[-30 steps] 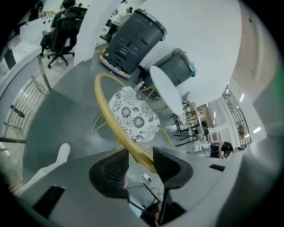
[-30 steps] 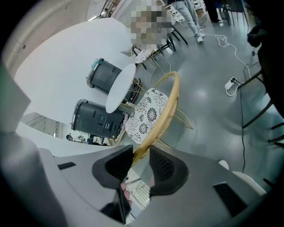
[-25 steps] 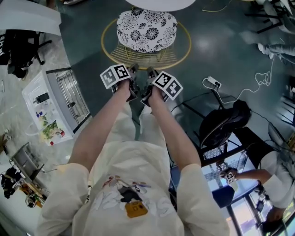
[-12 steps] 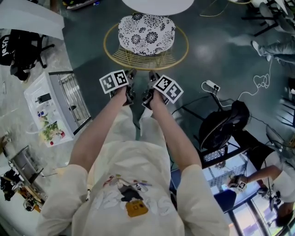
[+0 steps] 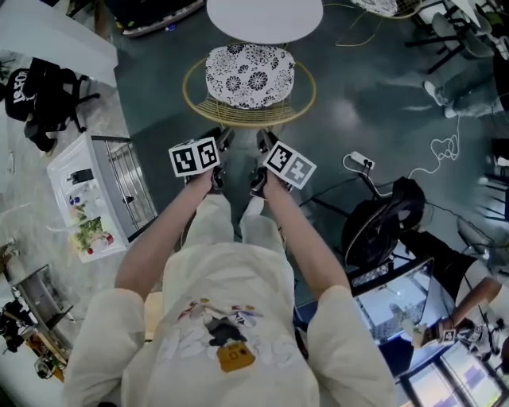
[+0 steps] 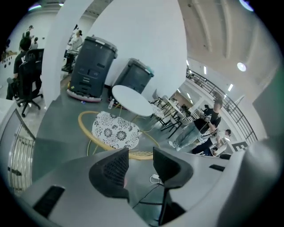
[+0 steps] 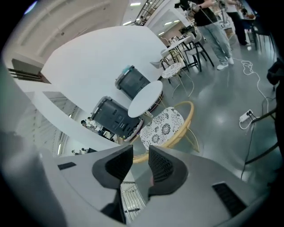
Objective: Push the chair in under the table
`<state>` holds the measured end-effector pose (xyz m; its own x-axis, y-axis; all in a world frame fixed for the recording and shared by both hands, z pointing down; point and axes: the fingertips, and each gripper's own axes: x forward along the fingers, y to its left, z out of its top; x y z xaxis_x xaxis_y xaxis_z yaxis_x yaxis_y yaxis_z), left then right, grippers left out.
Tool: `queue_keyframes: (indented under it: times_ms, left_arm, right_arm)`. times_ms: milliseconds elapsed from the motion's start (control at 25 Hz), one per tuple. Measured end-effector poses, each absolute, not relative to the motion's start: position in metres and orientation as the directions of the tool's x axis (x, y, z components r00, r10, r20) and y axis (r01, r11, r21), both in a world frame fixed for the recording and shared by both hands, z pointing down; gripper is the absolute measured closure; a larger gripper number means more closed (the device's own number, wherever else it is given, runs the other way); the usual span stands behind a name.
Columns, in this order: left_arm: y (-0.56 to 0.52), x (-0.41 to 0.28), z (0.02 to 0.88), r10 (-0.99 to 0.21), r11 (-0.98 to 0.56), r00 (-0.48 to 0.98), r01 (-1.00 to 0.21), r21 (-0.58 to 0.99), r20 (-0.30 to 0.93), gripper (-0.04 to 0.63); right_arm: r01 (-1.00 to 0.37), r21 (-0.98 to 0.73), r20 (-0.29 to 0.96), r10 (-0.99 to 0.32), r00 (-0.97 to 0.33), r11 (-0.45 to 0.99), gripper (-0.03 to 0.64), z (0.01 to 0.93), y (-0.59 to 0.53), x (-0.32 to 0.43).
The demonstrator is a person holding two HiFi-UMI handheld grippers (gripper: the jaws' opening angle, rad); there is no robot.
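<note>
A round chair [image 5: 249, 75] with a yellow cane hoop frame and a black-and-white flowered cushion is seen on the dark floor [image 5: 362, 91], just before the round white table [image 5: 265, 16]. The left hand-held gripper [image 6: 141, 162] and right hand-held gripper [image 7: 140, 164] are held short of it, jaws apart, nothing between them.

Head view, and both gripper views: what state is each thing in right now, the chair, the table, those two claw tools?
chair: upright, at the table's edge, held by neither gripper.
table: upright, top bare.
left gripper: jaws apart, nothing between them.
right gripper: jaws apart, nothing between them.
power strip: lying on the floor, a white cable running from it.
</note>
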<state>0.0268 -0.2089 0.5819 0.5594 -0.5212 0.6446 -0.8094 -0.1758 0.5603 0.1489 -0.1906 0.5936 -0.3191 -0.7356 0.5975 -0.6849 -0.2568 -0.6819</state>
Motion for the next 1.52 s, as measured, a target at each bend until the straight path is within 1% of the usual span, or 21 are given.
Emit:
queue_keyframes:
  times_ms: [160,320,520,640,760,880,1000,1160,1320,1520]
  left_arm:
    - [-0.207,0.033,0.546,-0.553,-0.288,0.575,-0.811,0.508,0.603,0.426]
    - [-0.186,0.034,0.517,-0.556,-0.381,0.574,-0.819,0.429,0.601,0.440]
    - [-0.160,0.023,0.483,-0.618,-0.416,0.568,-0.823,0.388,0.544,0.544]
    - [-0.144,0.017,0.466,-0.647,-0.411,0.565,-0.824,0.391,0.512,0.567]
    - [-0.127,0.021,0.446,-0.667,-0.463,0.563,-0.827,0.320,0.489,0.585]
    - [-0.108,0.028,0.427,-0.684,-0.521,0.569,-0.819,0.240,0.456,0.586]
    - [-0.088,0.029,0.412,-0.695,-0.546,0.578,-0.811,0.208,0.428,0.586]
    - [-0.064,0.029,0.402,-0.697,-0.549,0.585,-0.807,0.216,0.414,0.586]
    - [-0.044,0.025,0.399,-0.694,-0.524,0.586,-0.810,0.264,0.419,0.586]
    - [-0.030,0.018,0.398,-0.698,-0.509,0.575,-0.817,0.269,0.427,0.586]
  right_arm:
    - [-0.754,-0.639,0.556,-0.768,-0.317,-0.152,0.506,0.562,-0.189,0.151]
    - [-0.810,-0.586,0.506,-0.793,-0.339,-0.028,0.528,0.531,-0.176,0.144]
    - [-0.872,-0.469,0.437,-0.821,-0.368,0.141,0.566,0.484,-0.159,0.129]
    - [-0.889,-0.403,0.401,-0.831,-0.386,0.218,0.574,0.459,-0.144,0.123]
    - [-0.888,-0.367,0.373,-0.830,-0.415,0.279,0.578,0.440,-0.128,0.118]
    - [-0.881,-0.349,0.363,-0.821,-0.441,0.319,0.581,0.429,-0.108,0.111]
    - [-0.867,-0.358,0.361,-0.805,-0.471,0.347,0.586,0.421,-0.085,0.099]
    - [-0.850,-0.385,0.362,-0.788,-0.498,0.360,0.589,0.413,-0.061,0.089]
    - [-0.850,-0.372,0.349,-0.792,-0.501,0.374,0.595,0.402,-0.042,0.081]
    - [-0.847,-0.367,0.350,-0.787,-0.508,0.383,0.604,0.398,-0.029,0.069]
